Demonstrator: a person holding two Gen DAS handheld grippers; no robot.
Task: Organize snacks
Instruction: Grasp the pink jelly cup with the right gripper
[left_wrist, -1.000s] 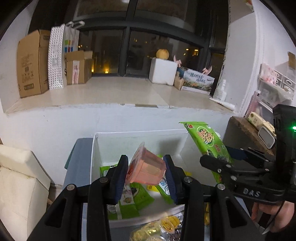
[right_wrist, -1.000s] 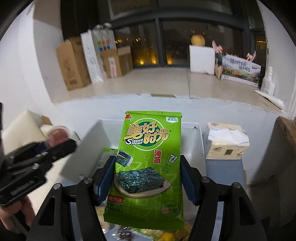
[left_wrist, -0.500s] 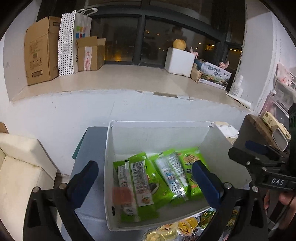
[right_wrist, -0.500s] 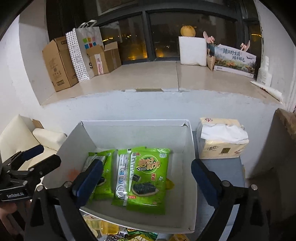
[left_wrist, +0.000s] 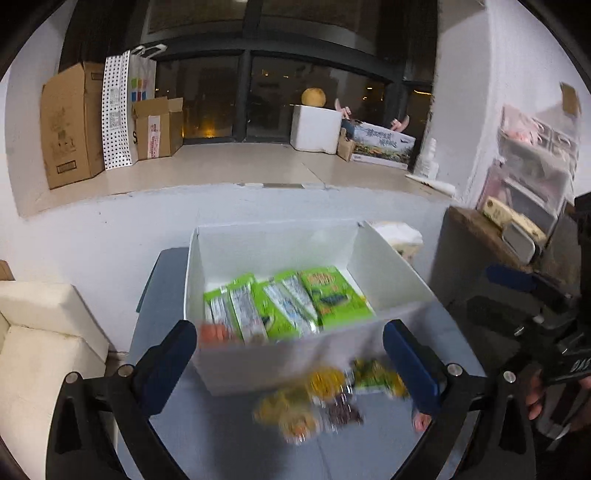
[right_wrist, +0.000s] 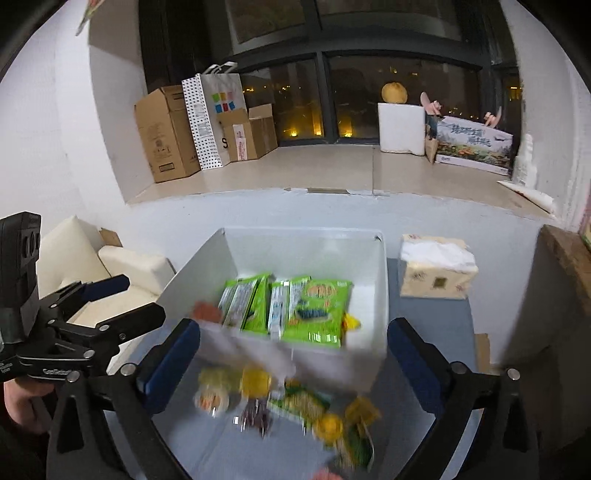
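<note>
A white box (left_wrist: 388, 273) on the grey table holds several green seaweed packets (left_wrist: 332, 299). A pink jelly cup (left_wrist: 216, 332) lies in its near left corner, also visible from the right wrist as the pink cup (right_wrist: 207, 312). Loose snacks (left_wrist: 317, 398), yellow, green and dark, lie blurred in front of the box. My left gripper (left_wrist: 288, 350) is open wide above them with nothing between its fingers. My right gripper (right_wrist: 295, 350) is still opening, empty, over the same loose snacks (right_wrist: 277, 402). Each gripper appears at the edge of the other's view.
A tissue pack (right_wrist: 436, 269) sits on the table (left_wrist: 229, 443) right of the box. A cream sofa (left_wrist: 37, 332) stands at the left and a wooden shelf (left_wrist: 476, 229) at the right. Cardboard boxes (right_wrist: 162, 136) line the window ledge behind.
The left gripper let go of the pink jelly cup and the right one the green seaweed packet; both now lie in the box. Both grippers opened wide and drew back, bringing the loose snacks into view.
</note>
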